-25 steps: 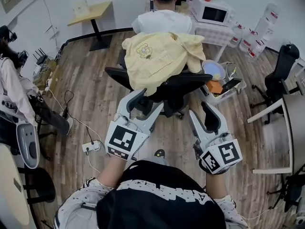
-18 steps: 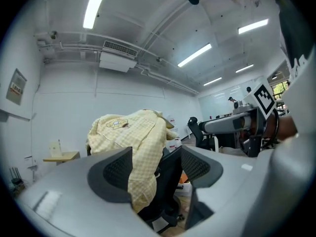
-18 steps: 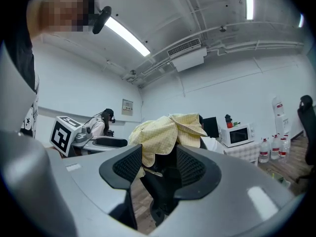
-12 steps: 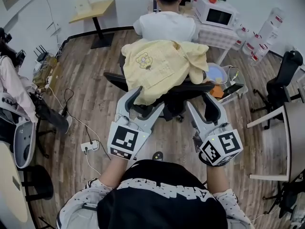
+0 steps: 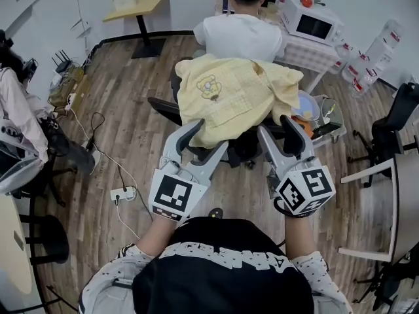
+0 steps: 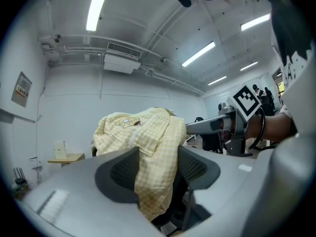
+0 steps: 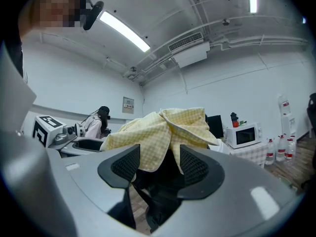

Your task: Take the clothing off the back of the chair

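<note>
The yellow checked shirt (image 5: 236, 97) is draped lengthwise across the chair back (image 5: 163, 106), hem hanging down between the closing, ungripping jaws of the left gripper (image 5: 208, 136). The right gripper (image 5: 275, 126) jaws are opening, with the shirt just ahead.

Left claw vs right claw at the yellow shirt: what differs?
Left claw is closing; right claw is opening. Left claw has the long hem of the yellow shirt hanging between its jaws; right claw's gap shows a shorter edge and mostly dark chair. Shared: both point level, neither presses cloth.
</note>
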A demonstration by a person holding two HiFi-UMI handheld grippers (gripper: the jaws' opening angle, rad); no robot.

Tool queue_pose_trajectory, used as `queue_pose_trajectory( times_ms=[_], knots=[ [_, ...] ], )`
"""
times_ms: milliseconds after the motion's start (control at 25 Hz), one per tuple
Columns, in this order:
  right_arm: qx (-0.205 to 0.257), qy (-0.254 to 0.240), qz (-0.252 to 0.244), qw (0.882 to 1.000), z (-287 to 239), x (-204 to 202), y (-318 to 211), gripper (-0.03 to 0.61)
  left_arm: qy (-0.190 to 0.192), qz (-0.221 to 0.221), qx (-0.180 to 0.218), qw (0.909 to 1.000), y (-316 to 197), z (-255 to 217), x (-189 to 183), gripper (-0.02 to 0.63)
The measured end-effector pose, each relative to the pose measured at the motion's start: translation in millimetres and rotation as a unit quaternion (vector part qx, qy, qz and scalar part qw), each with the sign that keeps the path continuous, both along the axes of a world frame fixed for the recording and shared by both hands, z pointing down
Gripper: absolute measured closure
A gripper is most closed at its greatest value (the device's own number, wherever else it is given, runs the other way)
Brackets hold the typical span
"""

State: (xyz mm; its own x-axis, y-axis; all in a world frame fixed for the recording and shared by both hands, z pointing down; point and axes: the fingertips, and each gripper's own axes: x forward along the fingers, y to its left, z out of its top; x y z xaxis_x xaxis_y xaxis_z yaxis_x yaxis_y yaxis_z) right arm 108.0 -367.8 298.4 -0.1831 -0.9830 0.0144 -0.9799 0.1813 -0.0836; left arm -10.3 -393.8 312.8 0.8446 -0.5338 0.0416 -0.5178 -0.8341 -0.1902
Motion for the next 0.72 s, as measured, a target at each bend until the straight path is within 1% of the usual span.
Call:
queue_pose_trajectory(
  times_ms=[40,280,400,480,520,560,600,640,720],
  knots=[
    [0.002,-0.002,-0.002,1.0,0.1,-0.6,-4.7,0.321,0.0,0.001,0.002,1.0,-0.9,-0.4,-1.4,0.377],
    [0.004,-0.005,-0.013,1.0,0.5,-7.5,-25.6,0.33,0.0,0.002,0.006,1.0,-6.2,0.3,-5.6,0.43],
    [0.007,-0.005,-0.017,1.0,0.4,-9.9,-28.5,0.37,0.004,0.0,0.005,1.0,-7.0,1.1,-8.1,0.488],
    [0.008,-0.004,-0.021,1.0,-0.7,-11.6,-28.7,0.443,0.006,0.002,0.004,1.0,-6.6,0.8,-9.6,0.517],
    [0.008,-0.002,-0.025,1.0,-1.4,-13.4,-28.6,0.495,0.006,0.003,0.004,1.0,-6.1,1.0,-9.9,0.531],
    [0.007,0.001,-0.03,1.0,-2.2,-15.6,-28.2,0.513,0.006,0.004,0.004,1.0,-5.3,1.6,-9.9,0.545],
    [0.007,0.004,-0.033,0.999,-2.7,-17.8,-27.4,0.525,0.007,0.006,0.004,1.0,-4.3,2.6,-9.5,0.582],
    [0.008,0.007,-0.035,0.999,-2.7,-19.4,-26.1,0.531,0.008,0.006,0.003,0.9999,-3.3,3.7,-8.8,0.598],
    [0.008,0.01,-0.037,0.999,-1.5,-19.4,-21.9,0.54,0.009,0.004,0.001,1.0,-1.5,5.8,-6.8,0.6]
  ],
)
